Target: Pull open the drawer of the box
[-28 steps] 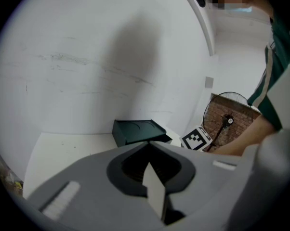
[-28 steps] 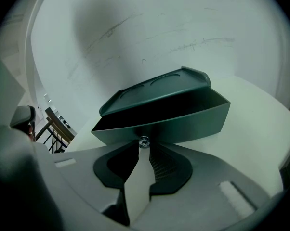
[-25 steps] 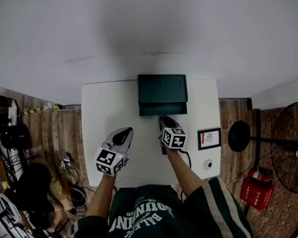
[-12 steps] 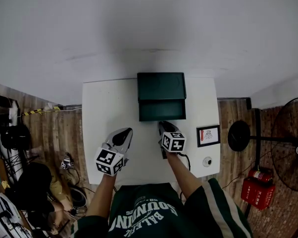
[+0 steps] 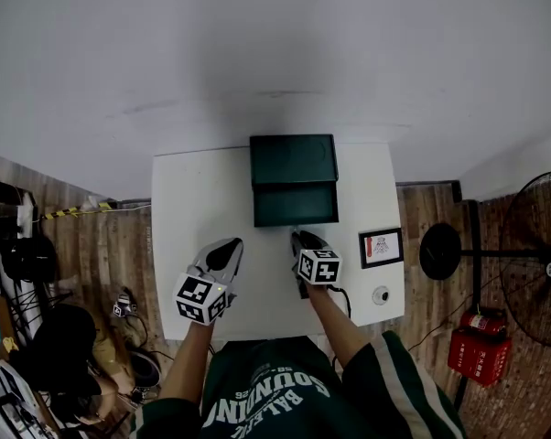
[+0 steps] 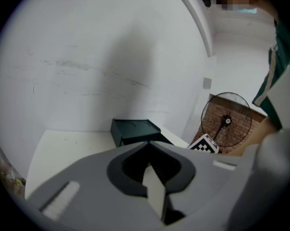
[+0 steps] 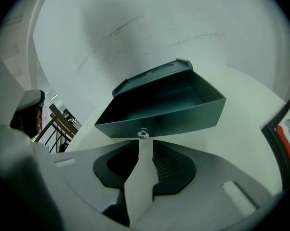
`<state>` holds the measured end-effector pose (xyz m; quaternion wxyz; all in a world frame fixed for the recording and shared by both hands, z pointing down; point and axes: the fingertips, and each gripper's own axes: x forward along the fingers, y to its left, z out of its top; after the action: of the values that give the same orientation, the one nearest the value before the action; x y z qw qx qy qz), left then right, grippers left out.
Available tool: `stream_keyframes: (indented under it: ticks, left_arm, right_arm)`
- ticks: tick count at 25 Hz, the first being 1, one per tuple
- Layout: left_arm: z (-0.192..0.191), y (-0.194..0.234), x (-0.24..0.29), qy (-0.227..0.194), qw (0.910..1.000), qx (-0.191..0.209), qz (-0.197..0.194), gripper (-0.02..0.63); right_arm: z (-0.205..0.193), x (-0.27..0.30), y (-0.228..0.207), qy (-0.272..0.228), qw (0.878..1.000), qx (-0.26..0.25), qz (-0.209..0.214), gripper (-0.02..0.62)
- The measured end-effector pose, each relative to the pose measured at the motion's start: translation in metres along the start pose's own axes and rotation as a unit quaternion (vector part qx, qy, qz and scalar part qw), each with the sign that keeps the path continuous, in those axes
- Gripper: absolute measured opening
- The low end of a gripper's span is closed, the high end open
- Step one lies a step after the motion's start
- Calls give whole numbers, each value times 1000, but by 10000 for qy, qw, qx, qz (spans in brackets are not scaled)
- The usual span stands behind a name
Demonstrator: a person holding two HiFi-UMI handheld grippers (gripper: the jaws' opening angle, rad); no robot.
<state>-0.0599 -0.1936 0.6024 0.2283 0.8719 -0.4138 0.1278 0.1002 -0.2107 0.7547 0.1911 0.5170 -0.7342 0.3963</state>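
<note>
The box [image 5: 293, 158] is a dark green, matte, hard-sided case at the far edge of the white table [image 5: 189, 208], against the wall. Its drawer [image 5: 295, 205] stands partly out of the box's near face as an empty tray with smooth walls. The drawer's front runs side to side, so we judge the pull has to go straight away from the box, towards us.

A small pale knob [image 7: 143, 133], probably metal, sits mid-front on the drawer. Our right gripper [image 5: 300, 238] is just in front of the box and in line with that knob, its ribbed jaws pinched on it. Our left gripper [image 5: 228, 248] hangs well off to the box's left and nearer us, jaws together and empty. The right hand is plainly the one placed for the pull.
</note>
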Motion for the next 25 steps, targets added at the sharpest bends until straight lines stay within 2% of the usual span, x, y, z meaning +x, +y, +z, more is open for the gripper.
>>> stream_keyframes:
  ticks: [6,11,15,19,25]
  left_arm:
    - [10,-3,-5,-127,9999,111,5,52]
    - [27,-8,-5,-289,9992,260,15,52]
    - [45,-10,-8,-441,9982,416,18,52]
    - [64,-14,-11,-606,9965,571,25,52]
    - [89,-18,-11,-817,9939,739,-4,52]
  right_arm:
    - [8,-29,-1,-278,9994,-198,-24,71]
    - [40,-58,4,-715,9954,-644,26,19]
    - [70,-83,15,-1117,9892,-950,51,4]
    - [105,-111,32,-1592,9780,-1338,152,2]
    - [154,-159,61,-2350,9517,-1963,224,2]
